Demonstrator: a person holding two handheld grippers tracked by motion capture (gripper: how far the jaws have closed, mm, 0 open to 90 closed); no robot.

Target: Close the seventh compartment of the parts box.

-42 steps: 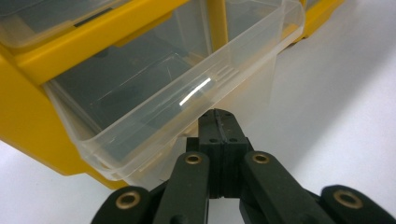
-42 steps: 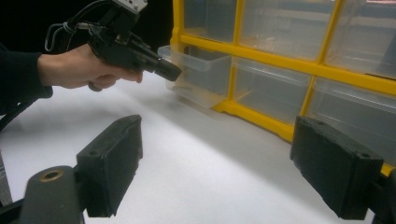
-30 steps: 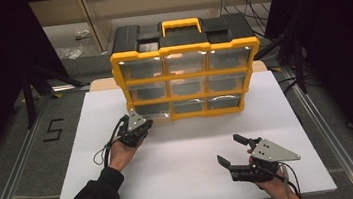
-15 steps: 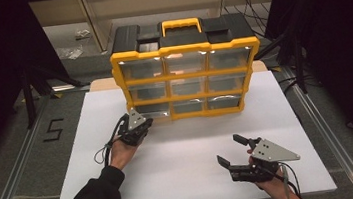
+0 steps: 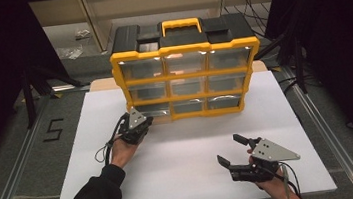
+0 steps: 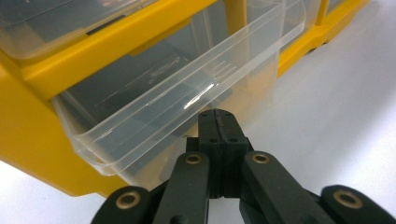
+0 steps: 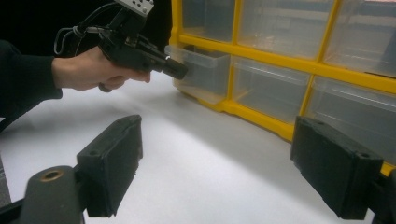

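On the white table [image 5: 181,154] stands a big yellow box of drawers [image 5: 186,73], at the far side. Its bottom left clear drawer [image 6: 187,93] sticks out a little. The left gripper [image 6: 218,122] is right up against the front of that drawer, jaws pressed together. The right gripper [image 5: 234,149] rests near the front edge, well apart from the box, jaws wide apart and holding nothing.

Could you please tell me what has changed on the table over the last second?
Nothing visibly changed. The left tongs stay shut at the bottom-left clear drawer of the yellow organiser, which sits slightly pulled out; the right tongs stay open over the white table.
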